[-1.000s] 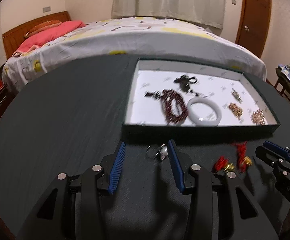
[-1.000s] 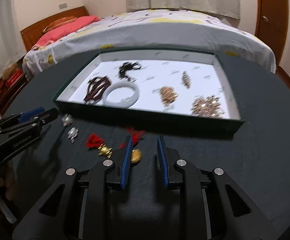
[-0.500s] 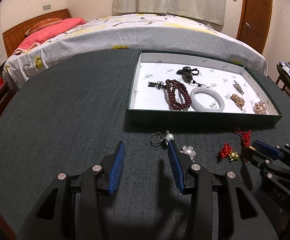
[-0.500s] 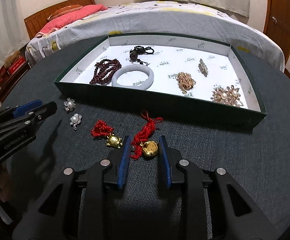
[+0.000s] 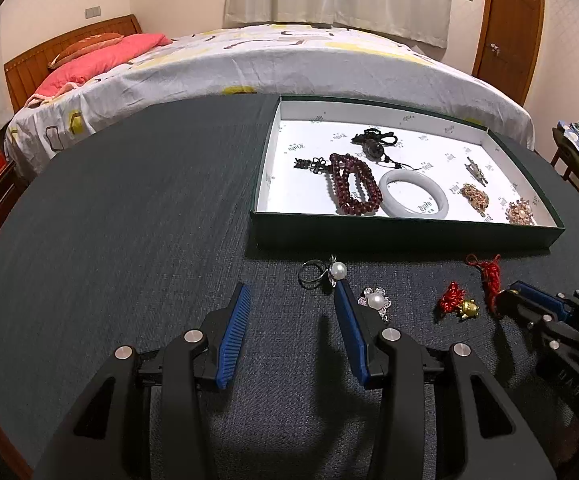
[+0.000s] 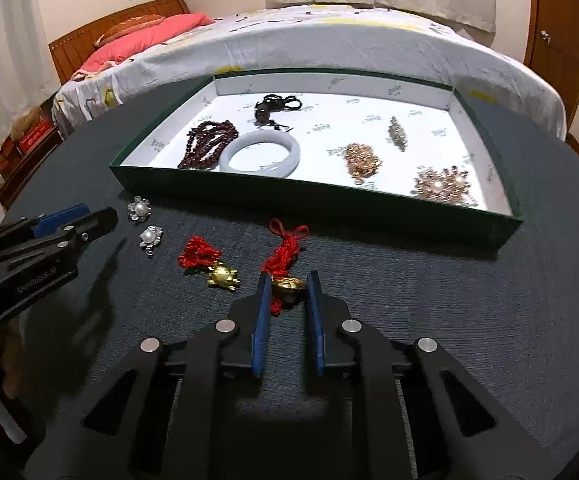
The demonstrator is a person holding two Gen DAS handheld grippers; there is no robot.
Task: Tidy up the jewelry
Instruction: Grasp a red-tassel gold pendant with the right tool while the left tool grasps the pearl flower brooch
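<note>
Down at the table (image 5: 129, 220) in the left wrist view, the left gripper (image 5: 291, 294) hangs with its jaws standing apart and nothing between them, blue pads facing each other over bare dark cloth. Just past its right fingertip sits a pearl ring (image 5: 321, 273), and right beside that finger lies a pearl brooch (image 5: 376, 302). Further right, a gold turtle (image 5: 466, 308) with a red tassel, and the right gripper (image 5: 507, 300) comes in from the edge, nose down on a red cord (image 5: 489, 274). Behind all of it sits the tray (image 5: 405, 229), holding dark red beads (image 5: 351, 188), a pale bangle (image 5: 413, 199), a black pendant (image 5: 373, 144) and three gold-toned brooches along its right side. Over to the right wrist view: the right gripper (image 6: 287, 280) has its jaws closing, and a gold charm (image 6: 287, 285) on the red cord (image 6: 285, 246) sits right between the pads, which look to be touching it on both sides. The gold turtle (image 6: 222, 276) lies just to the left on the cloth, apart from the fingers. Two pearl pieces rest near the tray's front wall (image 6: 289, 196), the ring (image 6: 139, 209) and the brooch (image 6: 150, 236). The left gripper (image 6: 101, 216) pokes in from the left edge, its tip beside them, touching neither.
</note>
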